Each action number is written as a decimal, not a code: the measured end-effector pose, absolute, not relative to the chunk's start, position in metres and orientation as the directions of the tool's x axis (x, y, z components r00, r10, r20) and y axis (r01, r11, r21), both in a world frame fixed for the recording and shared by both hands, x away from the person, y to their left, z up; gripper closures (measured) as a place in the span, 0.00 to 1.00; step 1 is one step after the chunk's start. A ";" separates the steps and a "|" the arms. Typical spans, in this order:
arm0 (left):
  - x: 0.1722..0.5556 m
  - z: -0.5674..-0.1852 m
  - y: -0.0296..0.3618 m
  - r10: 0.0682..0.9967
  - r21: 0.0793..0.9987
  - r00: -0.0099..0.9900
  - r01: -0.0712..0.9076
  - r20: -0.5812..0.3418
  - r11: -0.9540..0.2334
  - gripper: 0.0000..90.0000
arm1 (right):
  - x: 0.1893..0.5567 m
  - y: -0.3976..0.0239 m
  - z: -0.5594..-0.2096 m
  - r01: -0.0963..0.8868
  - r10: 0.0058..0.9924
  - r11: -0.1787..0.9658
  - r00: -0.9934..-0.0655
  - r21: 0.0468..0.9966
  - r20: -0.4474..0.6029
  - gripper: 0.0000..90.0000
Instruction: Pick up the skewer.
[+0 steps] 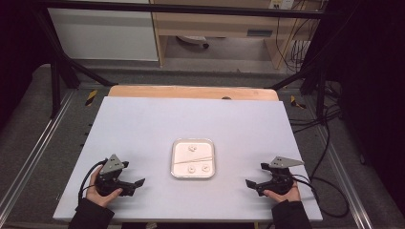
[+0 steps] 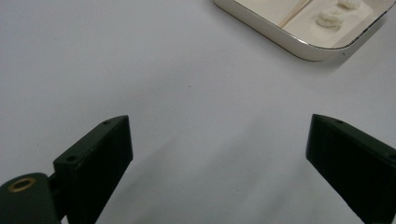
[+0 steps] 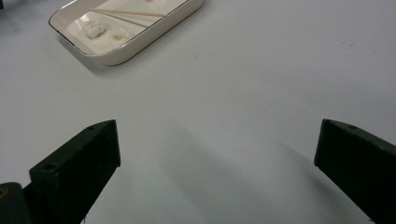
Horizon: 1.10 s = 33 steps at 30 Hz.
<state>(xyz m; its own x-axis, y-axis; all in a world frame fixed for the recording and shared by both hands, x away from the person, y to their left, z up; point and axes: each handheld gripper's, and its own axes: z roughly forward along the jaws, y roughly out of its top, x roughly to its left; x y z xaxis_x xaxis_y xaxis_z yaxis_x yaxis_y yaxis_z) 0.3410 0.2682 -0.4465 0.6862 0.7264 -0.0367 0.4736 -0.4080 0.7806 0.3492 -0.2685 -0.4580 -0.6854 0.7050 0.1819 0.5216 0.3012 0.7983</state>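
A: What carries everything?
B: A bench (image 1: 143, 124) with a pale grey-white top, and a strip of bare wood (image 1: 191, 92) shows along its far edge.

A: And around it?
B: Grey carpeted floor (image 1: 28, 138) with metal rails (image 1: 33, 160) on both sides and a black frame (image 1: 191, 8) overhead. Beyond the far edge stand a white cabinet (image 1: 102, 36) and a wooden desk (image 1: 215, 24), and cables (image 1: 298, 47) hang at the far right. The sides are dark.

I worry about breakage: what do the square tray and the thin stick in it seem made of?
The cream square tray with a gold-edged rim looks like glazed ceramic: glossy, thick-walled, though enamel is possible. The thin pale stick looks like bare wood or bamboo: matte, tan.
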 end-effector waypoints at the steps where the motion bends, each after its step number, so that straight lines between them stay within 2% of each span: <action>1: 0.341 -0.446 0.268 0.726 0.781 0.687 0.472 -0.035 -0.409 0.08 | 0.349 -0.269 -0.458 0.522 0.706 0.300 -0.684 0.798 0.183 0.01; 23: 0.343 -0.437 0.251 0.704 0.774 0.710 0.459 -0.025 -0.435 0.08 | 0.349 -0.268 -0.459 0.523 0.715 0.310 -0.679 0.794 0.169 0.01; 33: 0.345 -0.424 0.232 0.681 0.772 0.733 0.440 -0.012 -0.460 0.15 | 0.349 -0.268 -0.459 0.522 0.714 0.317 -0.681 0.792 0.163 0.01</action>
